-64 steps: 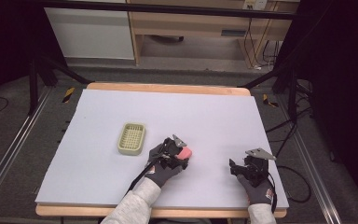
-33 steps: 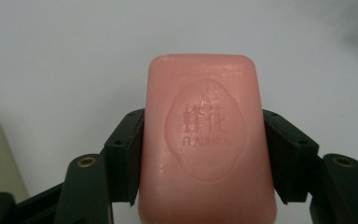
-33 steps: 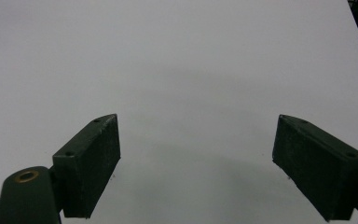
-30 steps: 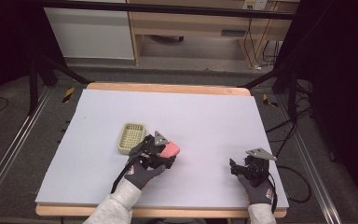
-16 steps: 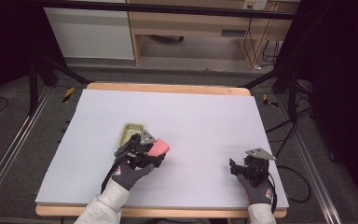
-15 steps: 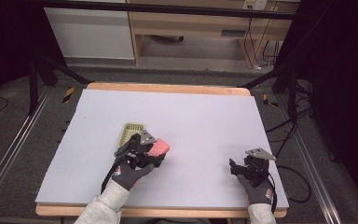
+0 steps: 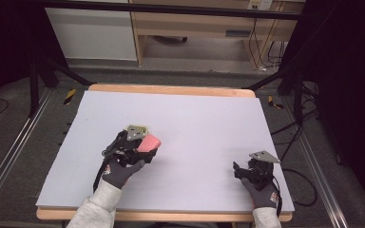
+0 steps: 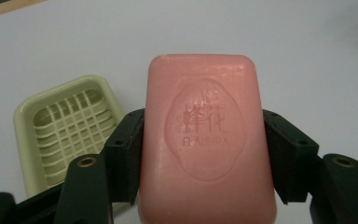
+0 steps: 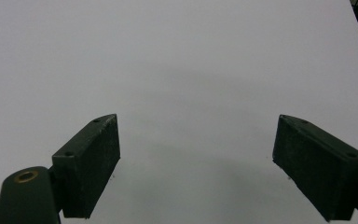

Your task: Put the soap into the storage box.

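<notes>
The left tongs (image 8: 200, 154) squeeze a pink bar of soap (image 8: 207, 140) by its two long sides, above the white tabletop (image 7: 209, 123). The pale green plastic soap dish (image 8: 67, 128) with a grid floor sits just beside it. To do it well, I think: hold the soap flat over the dish, lower gently, then let go. The right tongs (image 9: 200, 163) rest wide open and empty.

A table with a pale grey-white top (image 7: 204, 123) and a wooden edge (image 7: 171, 89) stands on a grey floor (image 7: 28, 137). Behind it are a light wooden shelf unit (image 7: 195, 23) and a white panel (image 7: 92, 33). Cables (image 7: 261, 47) hang at the back right (near dark curtains).
</notes>
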Action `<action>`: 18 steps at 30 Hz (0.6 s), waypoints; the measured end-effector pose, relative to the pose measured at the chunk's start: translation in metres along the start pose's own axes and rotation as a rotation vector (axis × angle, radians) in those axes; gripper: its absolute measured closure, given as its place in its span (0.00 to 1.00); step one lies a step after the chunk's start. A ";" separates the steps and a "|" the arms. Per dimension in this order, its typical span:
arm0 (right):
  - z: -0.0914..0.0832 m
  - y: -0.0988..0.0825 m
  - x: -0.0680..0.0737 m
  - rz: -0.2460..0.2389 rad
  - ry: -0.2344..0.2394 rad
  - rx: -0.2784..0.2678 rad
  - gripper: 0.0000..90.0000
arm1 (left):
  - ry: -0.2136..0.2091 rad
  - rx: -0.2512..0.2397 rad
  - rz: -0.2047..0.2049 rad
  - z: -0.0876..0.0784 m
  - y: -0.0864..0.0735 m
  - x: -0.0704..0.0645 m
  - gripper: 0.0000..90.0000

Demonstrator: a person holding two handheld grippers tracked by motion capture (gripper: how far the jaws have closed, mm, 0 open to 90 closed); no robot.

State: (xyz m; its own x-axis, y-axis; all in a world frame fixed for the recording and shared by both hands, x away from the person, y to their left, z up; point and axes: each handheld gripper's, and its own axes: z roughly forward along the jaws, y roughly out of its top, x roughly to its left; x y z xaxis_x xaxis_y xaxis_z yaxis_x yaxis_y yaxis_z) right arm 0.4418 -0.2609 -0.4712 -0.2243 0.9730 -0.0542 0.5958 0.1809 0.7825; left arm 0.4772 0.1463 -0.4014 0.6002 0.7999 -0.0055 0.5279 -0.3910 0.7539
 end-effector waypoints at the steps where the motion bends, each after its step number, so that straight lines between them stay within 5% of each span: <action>1: 0.000 0.000 0.000 0.000 -0.001 0.000 0.17 | 0.000 0.000 0.000 0.000 0.000 0.000 0.41; 18: 0.001 0.000 0.001 0.002 -0.003 0.002 0.16 | 0.058 0.006 -0.056 0.002 -0.002 0.028 0.41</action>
State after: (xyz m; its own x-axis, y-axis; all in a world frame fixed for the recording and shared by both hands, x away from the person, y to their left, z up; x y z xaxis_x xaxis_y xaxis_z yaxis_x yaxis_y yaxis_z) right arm 0.4424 -0.2600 -0.4713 -0.2203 0.9739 -0.0545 0.5978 0.1789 0.7814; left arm 0.4943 0.1688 -0.4044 0.5340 0.8455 -0.0090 0.5630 -0.3476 0.7498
